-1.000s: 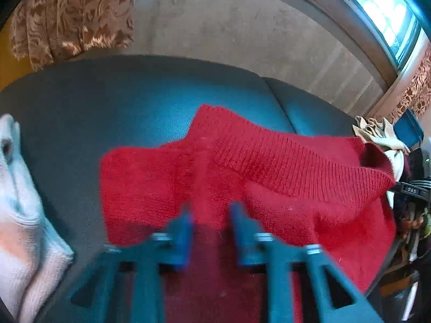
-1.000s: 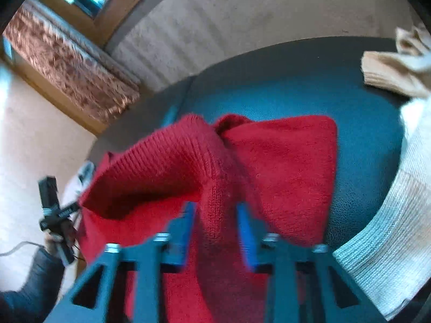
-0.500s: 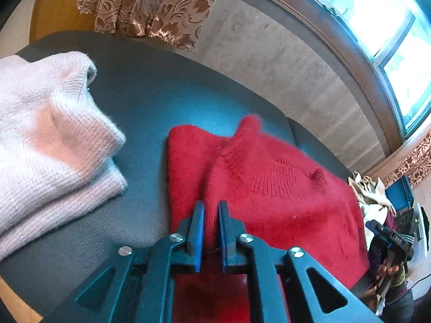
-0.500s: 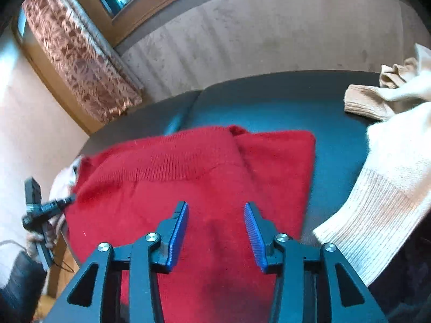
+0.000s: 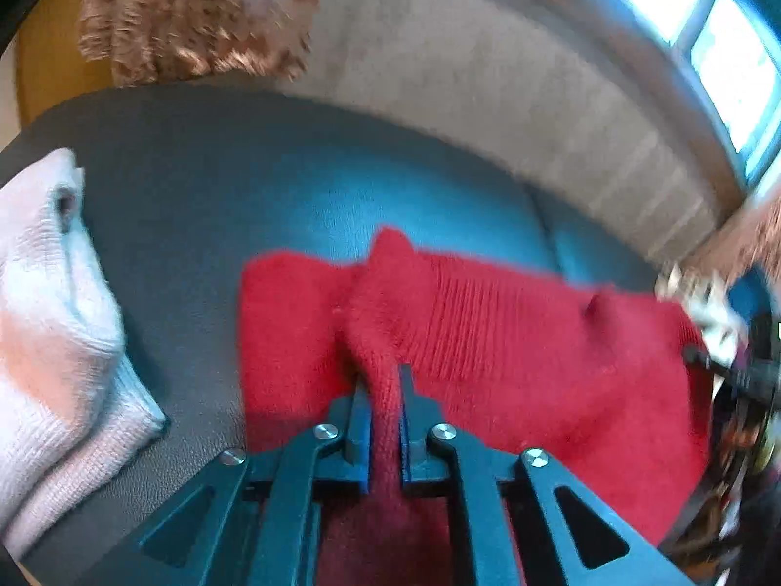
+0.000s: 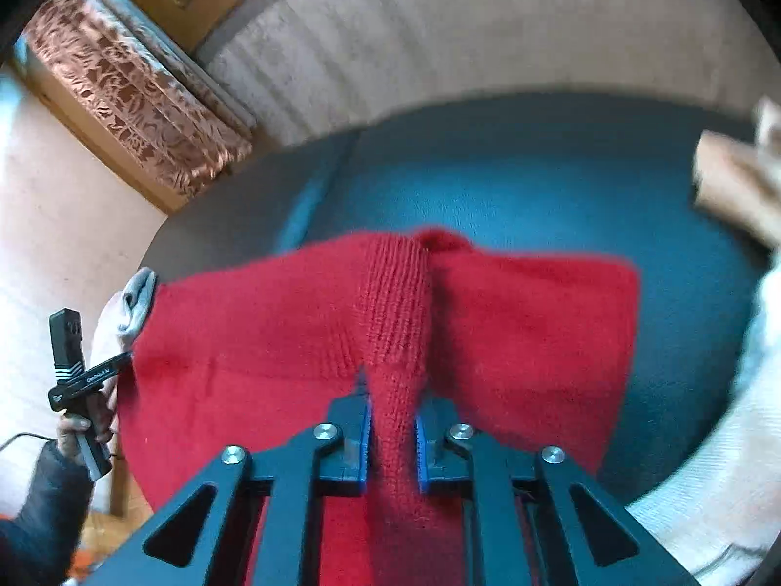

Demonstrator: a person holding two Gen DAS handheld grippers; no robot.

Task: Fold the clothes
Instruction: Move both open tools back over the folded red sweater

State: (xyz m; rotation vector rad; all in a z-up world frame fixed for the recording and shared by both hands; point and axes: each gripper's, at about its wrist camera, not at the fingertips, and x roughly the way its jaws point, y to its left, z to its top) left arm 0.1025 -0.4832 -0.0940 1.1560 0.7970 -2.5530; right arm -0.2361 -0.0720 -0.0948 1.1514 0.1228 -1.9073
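A red knit sweater (image 5: pixel 512 342) lies spread on a dark teal cushion (image 5: pixel 293 185). My left gripper (image 5: pixel 384 390) is shut on a pinched ridge of the sweater's near edge, lifting it. In the right wrist view the same red sweater (image 6: pixel 527 322) fills the middle, and my right gripper (image 6: pixel 393 400) is shut on another pinched ridge of it. The ribbed band runs up from each grip. The cloth under both grippers is hidden.
A folded pale pink knit (image 5: pixel 53 332) lies at the left of the cushion. A cream ribbed garment (image 6: pixel 722 464) and a beige one (image 6: pixel 732 185) lie at the right. A grey wall, patterned curtains (image 6: pixel 132 97) and a window stand behind. The other hand-held gripper's handle (image 6: pixel 73 371) shows at the left.
Both grippers have closed on the sweater's near edge and pulled it up into ridges. The right gripper was open half a second ago. Both views are blurred by motion.
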